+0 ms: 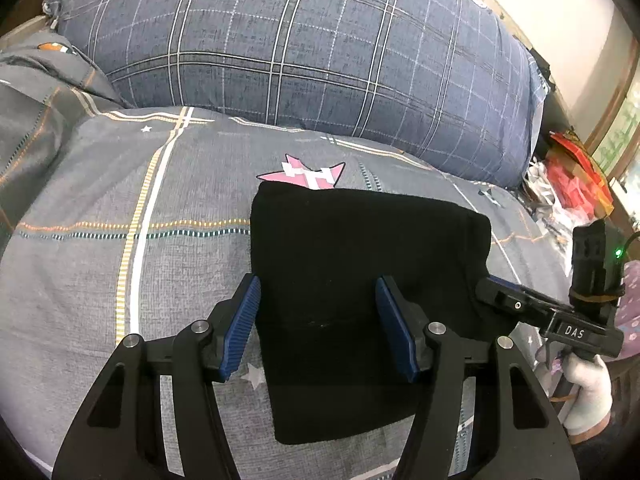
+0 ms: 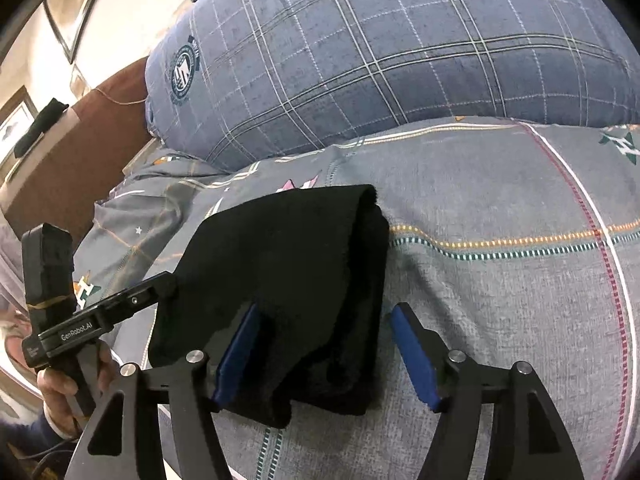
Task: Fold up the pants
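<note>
The black pants (image 1: 360, 280) lie folded into a compact rectangle on the grey patterned bedsheet (image 1: 120, 200). My left gripper (image 1: 318, 304) is open, its blue pads over the near left part of the pants, holding nothing. My right gripper (image 2: 324, 332) is open, its jaws astride the thick folded right edge of the pants (image 2: 288, 272). The right gripper shows in the left wrist view (image 1: 504, 298) at the pants' right edge. The left gripper shows in the right wrist view (image 2: 160, 286) at the pants' left edge.
A large blue plaid pillow (image 1: 300, 48) lies across the back of the bed, also in the right wrist view (image 2: 400, 48). A brown headboard (image 2: 80, 140) is at left. Red bags and clutter (image 1: 572, 176) sit off the bed's right side.
</note>
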A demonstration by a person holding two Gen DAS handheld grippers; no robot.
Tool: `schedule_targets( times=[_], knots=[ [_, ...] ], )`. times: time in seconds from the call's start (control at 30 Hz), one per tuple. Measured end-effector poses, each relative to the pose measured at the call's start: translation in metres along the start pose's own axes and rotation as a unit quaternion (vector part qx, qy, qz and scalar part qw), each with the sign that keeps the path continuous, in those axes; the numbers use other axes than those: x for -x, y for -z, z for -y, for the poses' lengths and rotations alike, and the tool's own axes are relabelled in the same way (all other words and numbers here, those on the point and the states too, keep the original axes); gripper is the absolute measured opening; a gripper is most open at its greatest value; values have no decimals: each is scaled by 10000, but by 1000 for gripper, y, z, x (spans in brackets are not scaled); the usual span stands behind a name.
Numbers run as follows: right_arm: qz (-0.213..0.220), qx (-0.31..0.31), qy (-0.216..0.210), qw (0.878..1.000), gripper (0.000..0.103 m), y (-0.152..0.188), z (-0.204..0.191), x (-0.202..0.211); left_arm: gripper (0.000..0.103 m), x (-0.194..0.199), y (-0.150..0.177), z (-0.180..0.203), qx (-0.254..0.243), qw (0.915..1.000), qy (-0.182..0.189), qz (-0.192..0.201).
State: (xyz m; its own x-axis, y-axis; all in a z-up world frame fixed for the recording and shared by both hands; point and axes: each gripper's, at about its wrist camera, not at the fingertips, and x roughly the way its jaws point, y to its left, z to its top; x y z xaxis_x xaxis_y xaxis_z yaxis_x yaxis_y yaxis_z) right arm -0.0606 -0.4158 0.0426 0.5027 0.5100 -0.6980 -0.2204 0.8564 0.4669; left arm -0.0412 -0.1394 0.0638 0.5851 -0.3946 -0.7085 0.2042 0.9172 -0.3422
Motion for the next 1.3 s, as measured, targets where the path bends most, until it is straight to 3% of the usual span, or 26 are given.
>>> schedule_targets(
  times=[0.1, 0.23, 0.4, 0.73, 0.77, 0.83, 0.87, 0.93, 1.03, 1.3],
  knots=[
    [-60, -136, -165, 9998, 67, 2, 5, -2, 60, 3, -1, -6, 107, 9999, 79, 92],
    [-192, -362, -395, 9984, 75, 2, 11, -11, 64, -2, 2, -17, 350, 9988, 327, -54],
    [-216, -358, -567, 9975, 76, -1, 9, -17, 67, -9, 4, -24, 645, 9963, 542, -173],
    [-99, -411, -859, 9954, 83, -5, 10, -27, 78, -29, 8, -11, 545, 9951, 737, -369],
    [-57, -420, -859, 9954, 82, -4, 10, -26, 78, -29, 8, -11, 550, 9951, 751, -337],
    [-26, -312, -660, 9973, 64, -2, 7, -24, 77, -29, 8, -9, 489, 9957, 722, -312],
    [12, -258, -641, 9976, 63, -1, 5, -22, 75, -29, 8, -8, 452, 9962, 691, -281],
    [62, -185, -579, 9981, 57, 0, 0, -19, 63, -25, 8, -5, 373, 9969, 661, -206],
    [147, -124, -510, 9985, 53, 1, -7, -13, 52, -16, 6, -4, 327, 9973, 648, -126],
    [452, -89, -683, 9966, 50, -4, -28, 11, 49, 16, -5, -1, 195, 9975, 683, 59]
  ],
)
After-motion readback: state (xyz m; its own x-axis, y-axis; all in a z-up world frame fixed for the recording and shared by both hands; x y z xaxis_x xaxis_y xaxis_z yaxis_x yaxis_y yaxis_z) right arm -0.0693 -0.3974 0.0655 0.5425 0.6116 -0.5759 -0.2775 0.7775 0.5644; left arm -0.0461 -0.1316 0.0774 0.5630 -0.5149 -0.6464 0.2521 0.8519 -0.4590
